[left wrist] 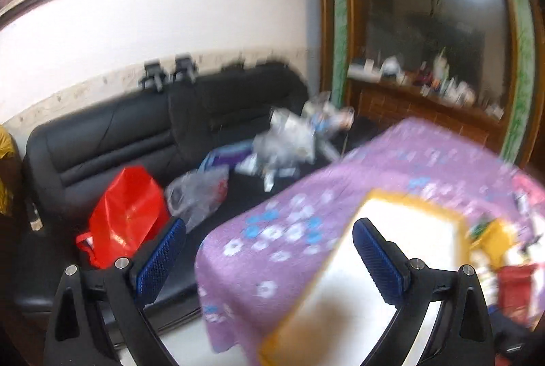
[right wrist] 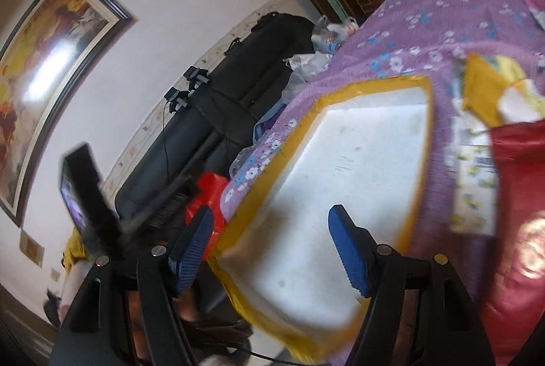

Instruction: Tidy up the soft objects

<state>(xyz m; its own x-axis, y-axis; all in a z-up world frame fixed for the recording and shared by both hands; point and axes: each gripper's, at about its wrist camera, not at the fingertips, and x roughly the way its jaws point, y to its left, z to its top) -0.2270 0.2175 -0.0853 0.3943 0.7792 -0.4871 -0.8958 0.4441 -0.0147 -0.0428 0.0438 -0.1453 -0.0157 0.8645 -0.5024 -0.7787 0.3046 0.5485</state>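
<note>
A white foam box with yellow tape along its rim [left wrist: 385, 267] sits on a table covered by a purple flowered cloth [left wrist: 289, 229]. My left gripper [left wrist: 269, 257] is open and empty above the table's near-left corner, its right finger over the box. In the right wrist view the box [right wrist: 340, 178] fills the middle; my right gripper [right wrist: 272, 247] is open and empty, straddling the box's left rim from above. A yellow soft item [right wrist: 490, 86], a flower-patterned pack [right wrist: 473, 168] and a dark red bag [right wrist: 521, 229] lie right of the box.
A black sofa [left wrist: 136, 141] stands behind the table with a red bag [left wrist: 126, 216], a grey plastic bag [left wrist: 201, 192] and clear wrapped packs [left wrist: 293, 141] on it. A wooden cabinet [left wrist: 425, 93] stands at the back right. A person [right wrist: 95, 229] is at the lower left.
</note>
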